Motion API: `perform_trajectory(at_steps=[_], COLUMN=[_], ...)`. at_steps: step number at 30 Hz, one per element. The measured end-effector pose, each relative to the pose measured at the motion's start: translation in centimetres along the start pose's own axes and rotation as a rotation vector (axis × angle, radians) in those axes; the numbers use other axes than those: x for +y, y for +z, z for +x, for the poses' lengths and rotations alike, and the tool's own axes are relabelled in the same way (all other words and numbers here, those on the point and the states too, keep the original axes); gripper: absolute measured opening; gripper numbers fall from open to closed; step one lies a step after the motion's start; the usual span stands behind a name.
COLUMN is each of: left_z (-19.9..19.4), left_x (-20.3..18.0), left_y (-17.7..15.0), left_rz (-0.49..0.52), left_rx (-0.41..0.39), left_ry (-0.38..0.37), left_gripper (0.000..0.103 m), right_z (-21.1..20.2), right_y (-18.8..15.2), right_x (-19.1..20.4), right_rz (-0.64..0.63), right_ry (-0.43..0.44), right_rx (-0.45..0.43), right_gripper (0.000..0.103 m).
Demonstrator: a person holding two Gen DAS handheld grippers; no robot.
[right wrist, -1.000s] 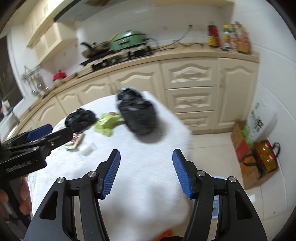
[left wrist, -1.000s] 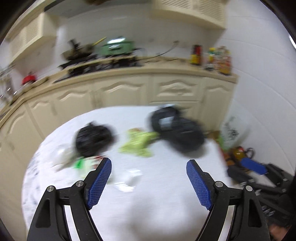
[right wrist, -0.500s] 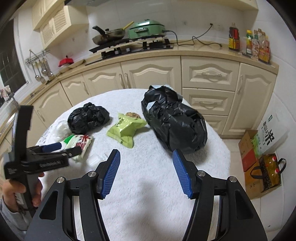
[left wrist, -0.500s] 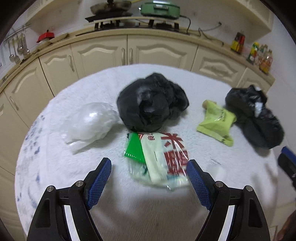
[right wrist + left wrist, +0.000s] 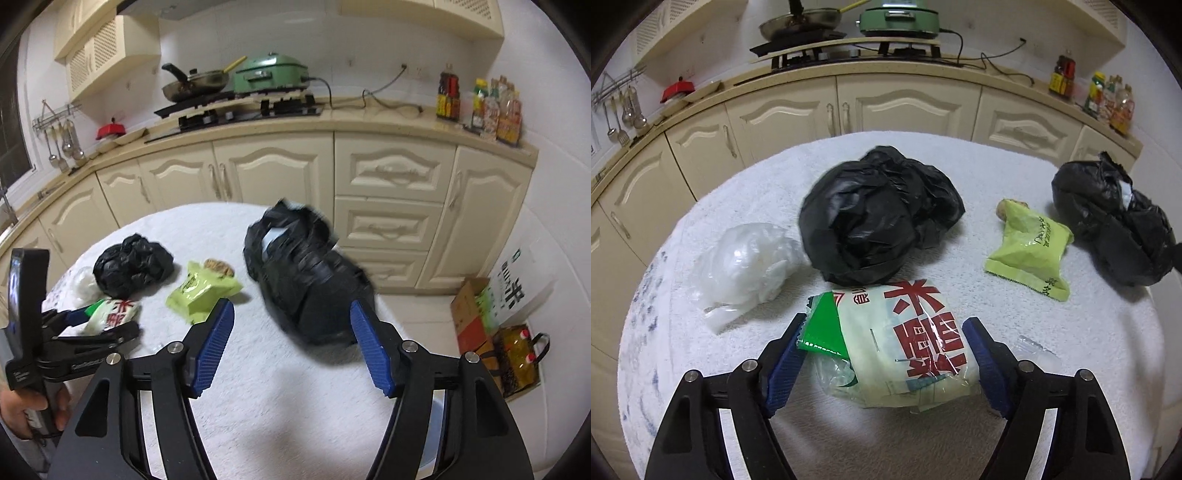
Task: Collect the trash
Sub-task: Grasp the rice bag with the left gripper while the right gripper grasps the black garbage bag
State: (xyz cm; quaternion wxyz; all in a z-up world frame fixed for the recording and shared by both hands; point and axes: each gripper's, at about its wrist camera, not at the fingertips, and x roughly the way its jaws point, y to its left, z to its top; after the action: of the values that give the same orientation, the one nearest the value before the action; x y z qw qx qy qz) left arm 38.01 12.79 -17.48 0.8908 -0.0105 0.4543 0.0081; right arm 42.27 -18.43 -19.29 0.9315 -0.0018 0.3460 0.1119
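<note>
Left wrist view, left claw [image 5: 882,354] spread around rice packet [image 5: 905,343], right claw [image 5: 291,339] widening, empty.

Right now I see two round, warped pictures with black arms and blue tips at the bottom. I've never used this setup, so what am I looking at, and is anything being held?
There is no robot: a person holds one pair of tongs in each hand, and a wide-angle camera on each looks out along its blue tips.

One picture is from the left tongs. They are open around a white packet with red lettering lying on the white table cover; the pads do not seem to press it.

The other is from the right tongs, open and just widened, near a large black bag. The left tongs show at its left edge.

Also on the table: a smaller black bag, a clear plastic bag and a light green snack packet.

Nothing is held yet.
</note>
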Motion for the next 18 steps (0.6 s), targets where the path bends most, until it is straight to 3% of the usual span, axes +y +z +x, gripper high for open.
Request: perform_trajectory(at_steps=[1, 3, 6, 10, 12, 14, 15, 16, 18], left_z=[-0.4, -0.9, -2.4, -4.2, -4.7, -5.1, -5.2, -5.5, -5.9], left_x=[0.3, 0.3, 0.1, -0.1, -0.3, -0.6, -0.6, -0.9, -1.3], left_y=[-0.1, -0.2, -0.3, -0.7, -0.8, -1.1, -1.0, -1.0, -0.8], left_rz=[-0.005, -0.013, -0.012, -0.001, 0.005, 0.010, 0.015, 0.019, 0.028], left_rx=[-0.010, -0.024, -0.056, -0.086, -0.089, -0.091, -0.094, -0.098, -0.101], left_ry=[0.001, -0.008, -0.018, -0.029, -0.037, -0.039, -0.040, -0.043, -0.048], left_gripper=[0.078, 0.078, 0.078, 0.078, 0.078, 0.078, 0.078, 0.078, 0.078], right_z=[-0.3, -0.5, 0.9, 4.8, 6.3, 7.1, 7.1, 7.2, 7.0], right_y=[0.2, 0.7, 1.4, 1.3, 1.0, 0.8, 0.8, 0.7, 0.7], right_x=[0.1, 0.2, 0.5, 0.5, 0.5, 0.1, -0.3, -1.0, -1.6], right_rz=[-0.011, -0.040, -0.100, -0.129, -0.146, -0.155, -0.135, -0.105, -0.087], right_ry=[-0.005, -0.015, -0.056, 0.007, -0.031, -0.066, -0.045, -0.031, -0.012], right_rx=[-0.019, -0.047, -0.011, 0.101, 0.115, 0.126, 0.121, 0.128, 0.124], right_gripper=[0.068, 0.080, 0.093, 0.093, 0.095, 0.089, 0.081, 0.080, 0.070])
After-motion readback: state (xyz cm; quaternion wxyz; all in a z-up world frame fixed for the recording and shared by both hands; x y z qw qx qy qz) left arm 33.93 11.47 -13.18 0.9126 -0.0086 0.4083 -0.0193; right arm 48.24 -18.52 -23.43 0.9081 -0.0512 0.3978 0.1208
